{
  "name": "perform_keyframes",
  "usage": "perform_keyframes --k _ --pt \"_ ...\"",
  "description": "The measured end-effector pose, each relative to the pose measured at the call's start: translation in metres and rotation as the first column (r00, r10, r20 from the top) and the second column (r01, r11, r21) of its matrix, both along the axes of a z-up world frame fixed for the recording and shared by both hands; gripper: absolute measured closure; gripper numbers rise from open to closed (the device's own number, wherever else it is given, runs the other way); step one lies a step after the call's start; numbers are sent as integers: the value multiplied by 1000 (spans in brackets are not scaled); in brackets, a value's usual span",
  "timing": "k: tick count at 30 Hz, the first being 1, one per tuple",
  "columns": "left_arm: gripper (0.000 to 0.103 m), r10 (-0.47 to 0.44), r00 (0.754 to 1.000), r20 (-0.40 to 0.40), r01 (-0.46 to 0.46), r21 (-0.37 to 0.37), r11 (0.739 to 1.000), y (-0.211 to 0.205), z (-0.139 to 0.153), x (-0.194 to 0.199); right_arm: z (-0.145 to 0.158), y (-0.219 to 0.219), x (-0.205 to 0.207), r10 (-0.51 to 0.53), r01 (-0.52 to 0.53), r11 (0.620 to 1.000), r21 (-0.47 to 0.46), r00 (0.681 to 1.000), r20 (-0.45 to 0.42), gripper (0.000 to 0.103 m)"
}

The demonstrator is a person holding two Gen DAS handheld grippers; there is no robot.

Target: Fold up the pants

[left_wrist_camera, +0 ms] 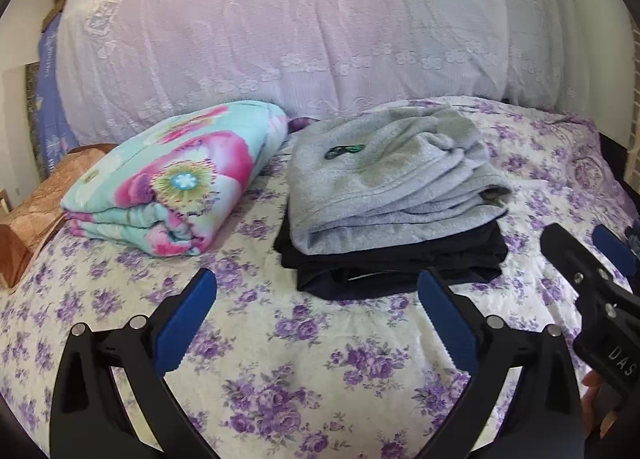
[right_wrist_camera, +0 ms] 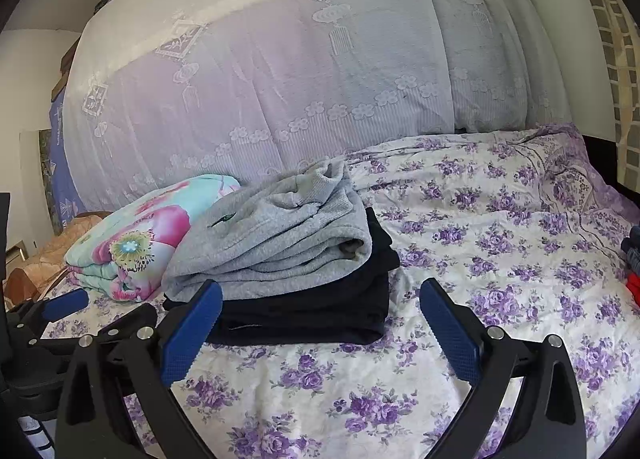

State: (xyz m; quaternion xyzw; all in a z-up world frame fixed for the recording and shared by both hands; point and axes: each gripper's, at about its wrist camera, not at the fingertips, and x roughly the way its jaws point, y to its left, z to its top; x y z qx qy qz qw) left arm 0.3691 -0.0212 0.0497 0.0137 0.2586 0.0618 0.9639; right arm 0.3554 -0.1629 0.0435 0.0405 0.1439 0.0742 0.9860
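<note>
A folded grey pair of pants [left_wrist_camera: 384, 187] [right_wrist_camera: 280, 247] lies on top of a folded dark pair [left_wrist_camera: 392, 259] [right_wrist_camera: 312, 315], stacked in the middle of the bed. My left gripper [left_wrist_camera: 318, 283] stands open and empty just in front of the stack, its blue pads [left_wrist_camera: 188, 323] spread wide. The right gripper [right_wrist_camera: 320, 295] is open as well, with nothing between its fingers, close to the stack's front edge. Each gripper shows in the other's view: the right one [left_wrist_camera: 576, 235] at the right edge, the left one [right_wrist_camera: 108, 313] at the lower left.
A folded floral blanket [left_wrist_camera: 172, 179] [right_wrist_camera: 136, 243] lies left of the stack. The bed has a purple-flowered sheet [left_wrist_camera: 304, 379] [right_wrist_camera: 500, 227]. A white lace curtain [left_wrist_camera: 280, 27] hangs behind. Red and dark clothes [right_wrist_camera: 633, 271] sit at the far right edge. A brown cushion [left_wrist_camera: 36, 211] is at left.
</note>
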Motion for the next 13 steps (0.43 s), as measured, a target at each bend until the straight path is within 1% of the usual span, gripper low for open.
perform_keyframes --k 1,4,7,9,13 --pt "5 -19 1000 2 19 -10 1000 1 1 0 0 0 0 0 0 1000 1 1000 2 3" --pt "5 -21 1000 10 21 3 1000 0 3 -2 1 0 -2 2 -2 1000 3 1000 9 3" --pt "5 -53 998 -14 53 -3 999 -1 2 1 2 -2 -2 -4 4 1000 14 1000 8 3" --pt "5 -42 999 -21 42 -4 999 -1 1 2 2 -2 -2 -5 5 1000 13 1000 8 3" --pt "5 -62 998 -20 62 4 998 -3 1 2 2 -2 -2 -5 5 1000 13 1000 8 3"
